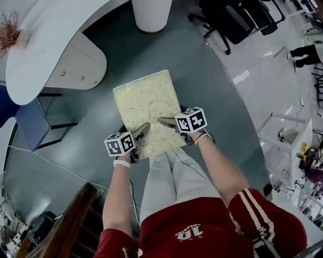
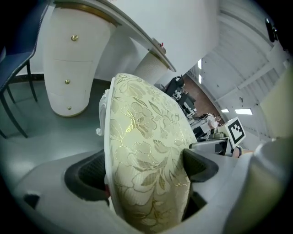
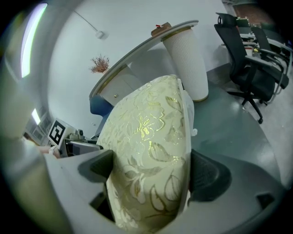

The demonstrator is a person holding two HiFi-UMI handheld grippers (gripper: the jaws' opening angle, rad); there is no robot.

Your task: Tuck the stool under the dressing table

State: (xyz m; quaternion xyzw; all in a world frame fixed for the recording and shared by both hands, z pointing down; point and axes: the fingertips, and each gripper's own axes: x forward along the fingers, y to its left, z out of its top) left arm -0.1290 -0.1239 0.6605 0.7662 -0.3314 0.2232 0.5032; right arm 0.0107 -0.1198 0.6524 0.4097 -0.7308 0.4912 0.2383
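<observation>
The stool [image 1: 146, 108] has a cream cushion with a gold flower pattern and stands on the grey floor in front of the person. My left gripper [image 1: 143, 132] is shut on the cushion's near edge at the left, and the cushion [image 2: 146, 146] fills the space between its jaws. My right gripper [image 1: 166, 122] is shut on the same edge a little to the right, clamping the padded seat [image 3: 151, 146]. The white curved dressing table [image 1: 55, 30] lies beyond the stool at the upper left. Its drawer pedestal [image 1: 75, 65] and round white leg [image 1: 151, 12] stand apart from the stool.
A blue chair [image 1: 33, 123] stands left of the stool under the table's end. Black office chairs [image 1: 232, 20] are at the far right. A thin cable [image 1: 60, 166] runs over the floor at the left, and a dark wooden piece [image 1: 70, 221] is at the lower left.
</observation>
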